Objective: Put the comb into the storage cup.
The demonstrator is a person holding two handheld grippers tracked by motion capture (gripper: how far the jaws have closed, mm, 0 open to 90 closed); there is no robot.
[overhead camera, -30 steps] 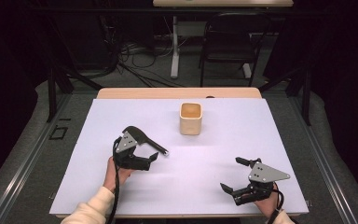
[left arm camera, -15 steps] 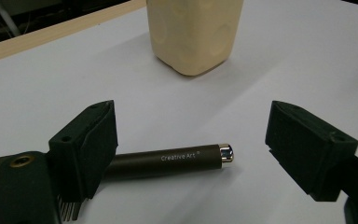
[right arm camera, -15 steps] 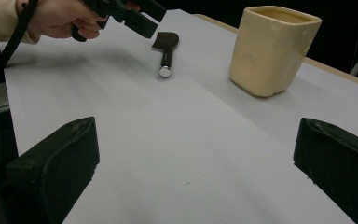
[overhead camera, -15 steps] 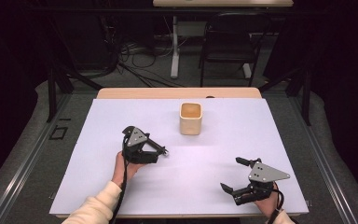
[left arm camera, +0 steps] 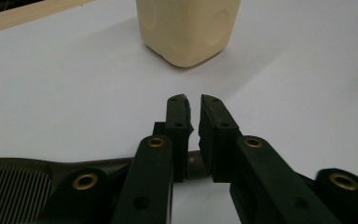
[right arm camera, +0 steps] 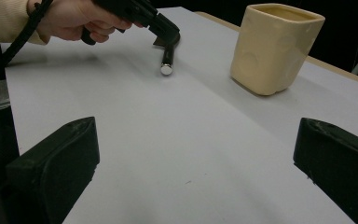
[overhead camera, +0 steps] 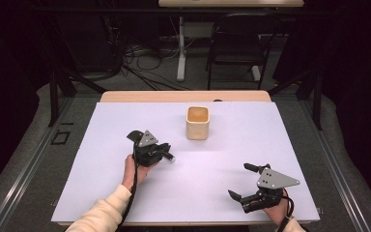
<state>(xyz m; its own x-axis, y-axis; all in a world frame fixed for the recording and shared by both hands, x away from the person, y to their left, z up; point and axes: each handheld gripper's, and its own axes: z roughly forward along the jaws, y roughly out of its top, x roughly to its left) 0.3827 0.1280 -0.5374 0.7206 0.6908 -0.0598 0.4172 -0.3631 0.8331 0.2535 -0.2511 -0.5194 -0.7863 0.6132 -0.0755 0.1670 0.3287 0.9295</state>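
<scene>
Two tools, left tool [overhead camera: 160,152] just closed on black comb handle [left arm camera: 192,164], right tool [overhead camera: 244,181] wide open, empty

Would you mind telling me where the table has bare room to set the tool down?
Free: the white table left of the left gripper, and the stretch between the cream cup and the right gripper. Crowded: between left gripper and cup.

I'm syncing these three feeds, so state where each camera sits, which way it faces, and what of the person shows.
High view: above the person's side, looking forward and down on the white table; both forearms, left tool, right tool.
Left gripper view: rides the left tool, facing the cream cup over a dark brush.
Right gripper view: low on the right tool, facing across the table; the other hand.
Shared: the cup.
</scene>
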